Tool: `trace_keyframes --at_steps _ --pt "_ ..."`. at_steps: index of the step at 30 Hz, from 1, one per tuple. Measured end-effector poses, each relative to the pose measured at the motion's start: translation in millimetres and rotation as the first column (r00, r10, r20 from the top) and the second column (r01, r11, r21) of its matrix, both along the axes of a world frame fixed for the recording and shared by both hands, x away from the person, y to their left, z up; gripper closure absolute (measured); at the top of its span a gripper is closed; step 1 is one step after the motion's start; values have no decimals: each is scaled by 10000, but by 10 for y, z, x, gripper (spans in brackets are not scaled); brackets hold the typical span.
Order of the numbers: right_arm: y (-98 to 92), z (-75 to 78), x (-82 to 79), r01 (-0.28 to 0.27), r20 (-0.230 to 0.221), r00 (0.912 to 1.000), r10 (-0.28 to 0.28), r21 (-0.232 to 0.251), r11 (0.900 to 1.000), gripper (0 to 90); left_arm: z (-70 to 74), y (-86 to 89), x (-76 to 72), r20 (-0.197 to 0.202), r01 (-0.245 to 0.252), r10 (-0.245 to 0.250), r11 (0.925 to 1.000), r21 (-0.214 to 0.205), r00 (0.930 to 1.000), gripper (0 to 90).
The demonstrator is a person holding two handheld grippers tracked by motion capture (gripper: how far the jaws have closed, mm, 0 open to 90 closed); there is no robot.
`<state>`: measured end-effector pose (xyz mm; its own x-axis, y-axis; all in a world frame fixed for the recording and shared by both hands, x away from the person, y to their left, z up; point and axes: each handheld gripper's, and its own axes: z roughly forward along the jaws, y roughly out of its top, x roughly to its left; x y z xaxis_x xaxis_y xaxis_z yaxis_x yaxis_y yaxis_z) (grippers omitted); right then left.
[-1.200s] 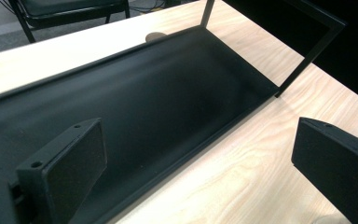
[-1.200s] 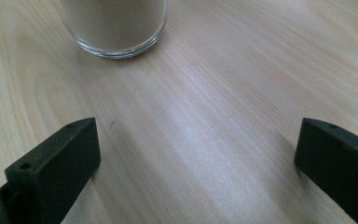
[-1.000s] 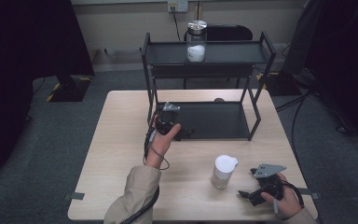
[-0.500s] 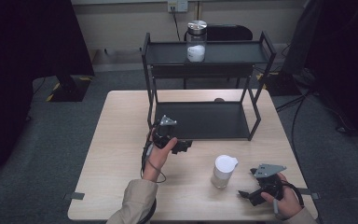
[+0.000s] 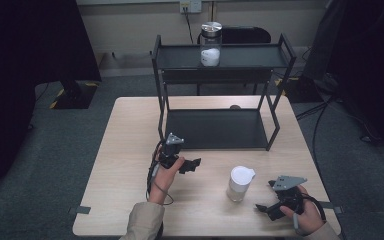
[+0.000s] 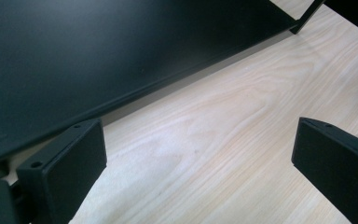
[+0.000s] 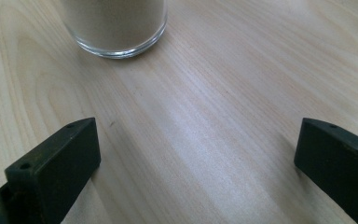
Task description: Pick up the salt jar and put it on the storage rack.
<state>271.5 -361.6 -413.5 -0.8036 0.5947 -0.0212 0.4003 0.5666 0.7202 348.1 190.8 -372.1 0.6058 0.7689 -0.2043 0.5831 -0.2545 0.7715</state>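
A clear glass jar with a white lid [image 5: 240, 183] stands on the wooden table [image 5: 130, 150], front right of middle; its base [image 7: 116, 28] sits just ahead of my right gripper. That right gripper [image 5: 263, 208] [image 7: 198, 140] rests low at the front right, jaws open, pointing left toward the jar without touching it. My left gripper [image 5: 192, 165] [image 6: 200, 140] hovers left of the jar, open and holding nothing, in front of the black rack's lower shelf [image 6: 98, 51]. A second jar with a metal lid [image 5: 211, 44] stands on the rack's top shelf.
The black two-tier rack [image 5: 275, 125] takes up the table's far half, with its legs at the corners. A small dark spot [image 5: 235, 107] lies on the table behind the rack. Cables and dark curtains surround the table.
My left gripper has pulled back from the rack's front edge toward the person and turned its jaws rightward. The right gripper and the white-lidded jar have not moved.
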Motion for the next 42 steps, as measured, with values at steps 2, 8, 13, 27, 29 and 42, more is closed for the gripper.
trace_keyframes --at_steps 2,8,13,27,29,42 --pt "0 0 0 0 -1 10000 0 1 10000 0 -30 16 -23 -30 -49 49 10000 27 10000 24" --pt "0 -1 0 -4 12 10000 4 -1 10000 0 -124 59 -87 -120 -163 164 9998 67 9998 24" --pt "0 -1 0 -5 12 10000 5 -1 10000 0 -159 73 -147 -74 -192 196 9989 424 9998 24" --pt "2 1 0 8 1 10000 -8 -3 10000 0 -243 65 -335 -66 -525 545 9827 1775 9985 24" --pt "1 0 0 4 5 10000 -4 -3 10000 0 -243 53 -344 -76 -500 527 9767 2087 9986 21" --pt "11 2 5 34 -5 10000 -34 -7 10000 0 -410 107 -487 323 -857 804 9691 2315 9962 0"
